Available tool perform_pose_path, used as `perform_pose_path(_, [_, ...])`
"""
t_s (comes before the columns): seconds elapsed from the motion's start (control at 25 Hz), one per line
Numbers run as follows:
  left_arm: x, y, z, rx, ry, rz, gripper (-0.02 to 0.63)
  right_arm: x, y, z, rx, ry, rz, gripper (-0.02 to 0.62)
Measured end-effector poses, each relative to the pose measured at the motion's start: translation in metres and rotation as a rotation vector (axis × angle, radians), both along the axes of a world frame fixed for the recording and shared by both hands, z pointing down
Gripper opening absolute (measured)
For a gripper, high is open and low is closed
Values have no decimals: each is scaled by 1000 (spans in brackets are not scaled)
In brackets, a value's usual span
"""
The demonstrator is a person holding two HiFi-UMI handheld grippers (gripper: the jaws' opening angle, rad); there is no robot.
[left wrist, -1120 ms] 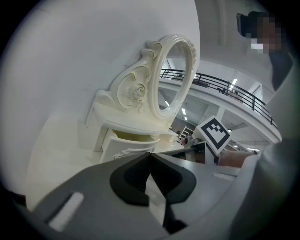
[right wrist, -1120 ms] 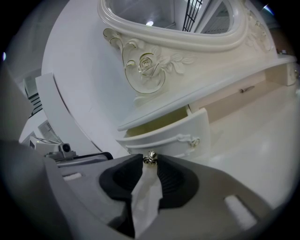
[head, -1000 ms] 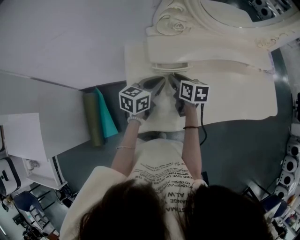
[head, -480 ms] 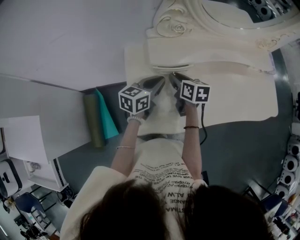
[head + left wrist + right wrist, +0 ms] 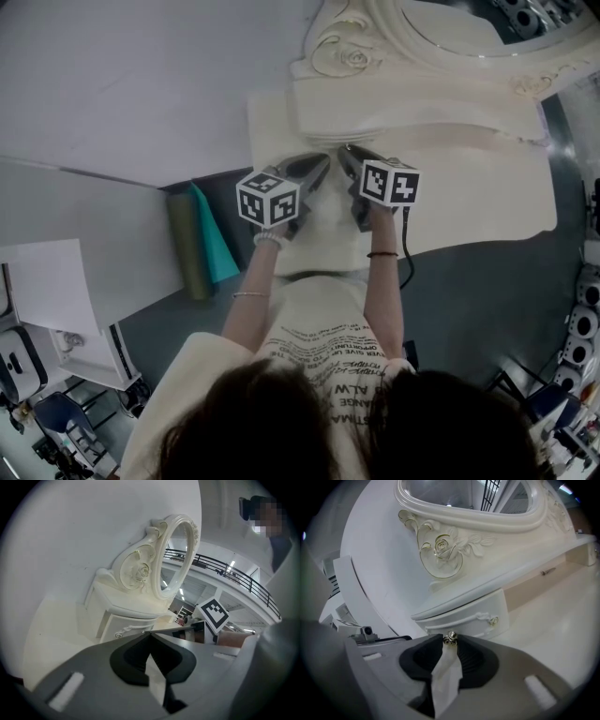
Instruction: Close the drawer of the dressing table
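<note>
Cream dressing table (image 5: 469, 187) is standing with its carved oval mirror (image 5: 176, 559) rising at the back. Drawer (image 5: 468, 616) is sitting below the mirror, its front lying under the curved ledge's overhang. Right gripper (image 5: 450, 640) is pinching the drawer's small metal knob (image 5: 450, 638) between its jaw tips. Left gripper (image 5: 149, 633) is hovering just beside it, jaws pressed together and gripping nothing.

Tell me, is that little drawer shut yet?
Nearly, it seems. The drawer front looks flush under its top. The right gripper clamps a small knob in its fingers; the left gripper is shut, empty. Remaining: release the knob, draw back.
</note>
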State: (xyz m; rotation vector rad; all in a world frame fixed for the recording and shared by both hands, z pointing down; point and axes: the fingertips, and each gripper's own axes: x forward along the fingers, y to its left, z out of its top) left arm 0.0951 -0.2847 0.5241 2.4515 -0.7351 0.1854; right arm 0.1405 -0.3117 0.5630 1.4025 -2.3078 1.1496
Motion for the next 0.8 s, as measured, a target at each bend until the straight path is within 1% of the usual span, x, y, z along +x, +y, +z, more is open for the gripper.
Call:
perform_pose_path(0.48, [-1,-6,1,4,-8,34,-2,0,-7,0,9,1,28,104])
perform_pose_path(0.8, [0,-9,2,5,-12,38,-2,1,-12,0,12,8,41,104])
